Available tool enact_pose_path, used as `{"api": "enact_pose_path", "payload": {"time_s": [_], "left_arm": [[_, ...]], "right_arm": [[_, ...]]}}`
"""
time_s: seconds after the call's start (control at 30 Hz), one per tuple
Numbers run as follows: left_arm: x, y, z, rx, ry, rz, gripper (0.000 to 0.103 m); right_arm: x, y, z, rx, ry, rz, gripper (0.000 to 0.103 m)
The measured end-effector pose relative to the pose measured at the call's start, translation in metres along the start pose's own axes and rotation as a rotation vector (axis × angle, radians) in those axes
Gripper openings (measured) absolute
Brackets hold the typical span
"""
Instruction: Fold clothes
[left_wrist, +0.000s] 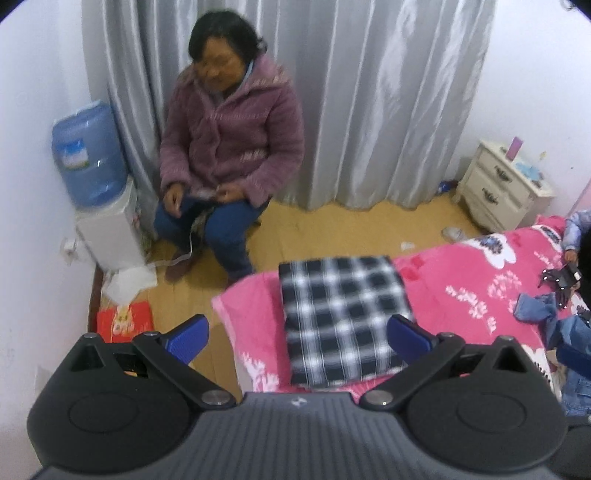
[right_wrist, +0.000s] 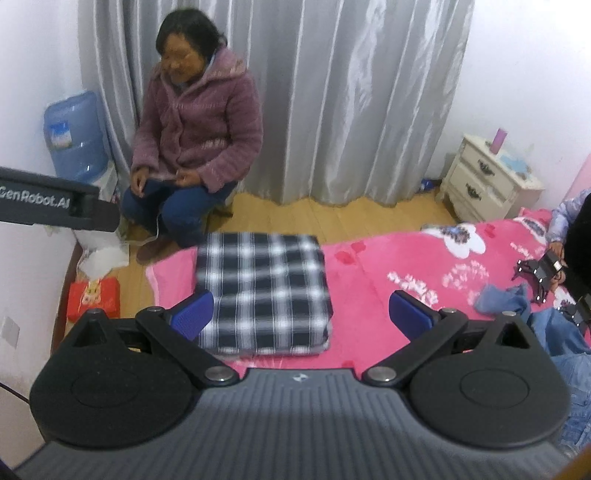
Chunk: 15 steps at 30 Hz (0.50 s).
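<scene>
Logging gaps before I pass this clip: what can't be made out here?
- Denim clothes: left wrist view, cut off by the right edge.
- Plaid cloth: right wrist view, motion blur; layers underneath uncountable.
- Second person: right wrist view, mostly outside the frame.
- Nightstand items: too small.

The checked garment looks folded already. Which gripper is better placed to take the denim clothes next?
Probably the right gripper: both are open and empty, but the denim clothes lie at its right, nearer than to the left gripper.
</scene>
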<state>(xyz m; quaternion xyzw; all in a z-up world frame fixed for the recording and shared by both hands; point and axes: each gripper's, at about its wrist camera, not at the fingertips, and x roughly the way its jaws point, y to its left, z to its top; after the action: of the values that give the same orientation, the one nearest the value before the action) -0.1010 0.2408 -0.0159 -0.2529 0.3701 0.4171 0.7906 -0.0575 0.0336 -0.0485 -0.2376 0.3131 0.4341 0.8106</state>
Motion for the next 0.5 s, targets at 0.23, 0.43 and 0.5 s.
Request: {"api": "enact_pose_path", "payload": {"time_s": [0.23,0.43,0.5], "left_arm": [[0.01,0.005,-0.008,-0.085,0.111,0.018,0.103],[0.002,0.006,-0.017,-0.065,0.112,0.042,0.103],[0.002,0.005,-0.018,-0.057,0.113,0.051,0.103]], "right_arm": [[0.011,0.004,-0.002,0.013,0.1,0.006,0.102],[0.014,0.009,-0.004,0.014,0.15,0.017,0.102],[0.015,0.011,-0.004,0.015,0.16,0.022,0.102]]}}
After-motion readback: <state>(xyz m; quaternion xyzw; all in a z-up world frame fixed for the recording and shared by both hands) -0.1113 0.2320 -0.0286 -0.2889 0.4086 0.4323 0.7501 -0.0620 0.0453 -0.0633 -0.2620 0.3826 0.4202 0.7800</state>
